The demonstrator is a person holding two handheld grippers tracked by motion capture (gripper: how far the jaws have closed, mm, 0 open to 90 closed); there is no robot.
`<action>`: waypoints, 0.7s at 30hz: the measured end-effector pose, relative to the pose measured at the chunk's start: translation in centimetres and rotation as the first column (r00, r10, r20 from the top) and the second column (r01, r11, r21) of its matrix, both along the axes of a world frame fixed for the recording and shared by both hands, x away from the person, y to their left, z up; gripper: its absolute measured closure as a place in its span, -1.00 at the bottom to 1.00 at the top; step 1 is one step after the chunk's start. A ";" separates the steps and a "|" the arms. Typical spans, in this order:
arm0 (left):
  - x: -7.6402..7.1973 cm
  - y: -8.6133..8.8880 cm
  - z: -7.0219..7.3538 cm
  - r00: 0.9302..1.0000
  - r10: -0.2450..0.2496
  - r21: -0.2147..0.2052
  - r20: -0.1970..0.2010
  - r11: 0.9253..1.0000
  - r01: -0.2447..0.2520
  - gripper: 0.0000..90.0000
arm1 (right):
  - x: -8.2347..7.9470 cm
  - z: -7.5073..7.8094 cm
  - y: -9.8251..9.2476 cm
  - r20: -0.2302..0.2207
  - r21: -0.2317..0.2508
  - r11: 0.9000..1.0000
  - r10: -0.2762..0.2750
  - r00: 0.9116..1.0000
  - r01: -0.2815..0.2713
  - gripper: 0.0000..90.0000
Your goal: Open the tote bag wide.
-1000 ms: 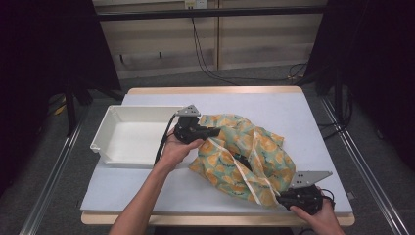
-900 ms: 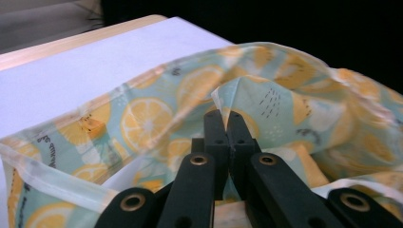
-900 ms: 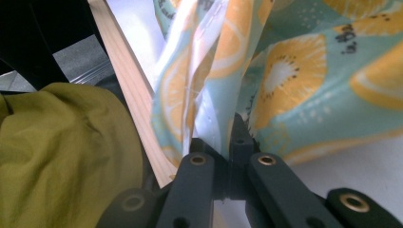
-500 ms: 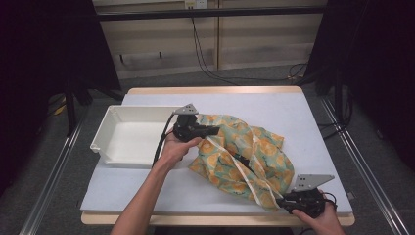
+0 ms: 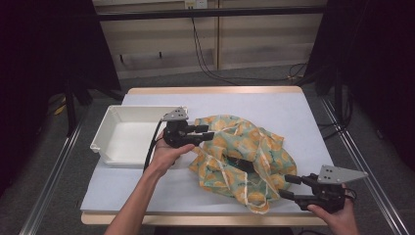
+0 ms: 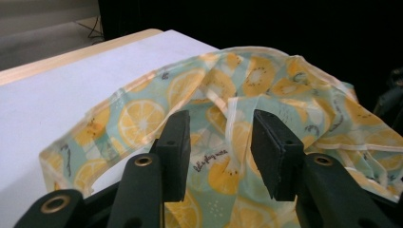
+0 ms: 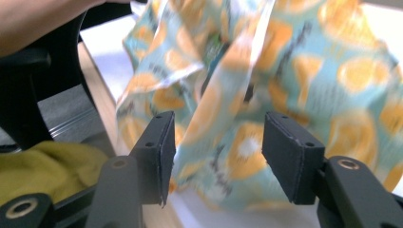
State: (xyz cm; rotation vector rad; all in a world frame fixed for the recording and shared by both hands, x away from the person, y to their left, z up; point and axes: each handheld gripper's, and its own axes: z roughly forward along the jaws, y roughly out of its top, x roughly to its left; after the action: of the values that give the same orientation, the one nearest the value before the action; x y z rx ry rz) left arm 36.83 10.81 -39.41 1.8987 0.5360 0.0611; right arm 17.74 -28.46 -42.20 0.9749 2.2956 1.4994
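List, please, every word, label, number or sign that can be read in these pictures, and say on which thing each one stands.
Small dark cursive writing on the lemon-print cloth bag, in the left gripper view: too small to read with certainty.
More small dark marks on the same bag in the right gripper view: blurred, not readable.
White tray: no text visible.
Table: no text visible.
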 end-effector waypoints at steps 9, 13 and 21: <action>-3.2 -1.4 1.2 0.994 -0.090 -0.027 0.062 0.995 0.092 0.25 | 4.0 2.9 2.7 0.064 0.016 0.999 0.037 0.997 -0.038 0.08; -4.3 -1.9 1.2 0.989 -0.135 -0.009 0.064 0.991 0.136 0.35 | 6.6 3.9 4.3 0.072 0.005 0.999 0.053 0.996 -0.054 0.10; -6.5 -4.0 -1.2 0.968 -0.250 0.064 0.016 0.966 0.249 0.15 | 9.7 1.3 7.0 -0.002 -0.116 0.989 0.087 0.996 -0.086 -0.15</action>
State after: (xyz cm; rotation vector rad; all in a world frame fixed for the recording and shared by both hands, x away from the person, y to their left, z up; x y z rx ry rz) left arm 30.35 6.82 -40.61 2.0090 0.2777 -0.0654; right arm 27.40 -21.42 -40.91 0.8517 2.4210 1.3794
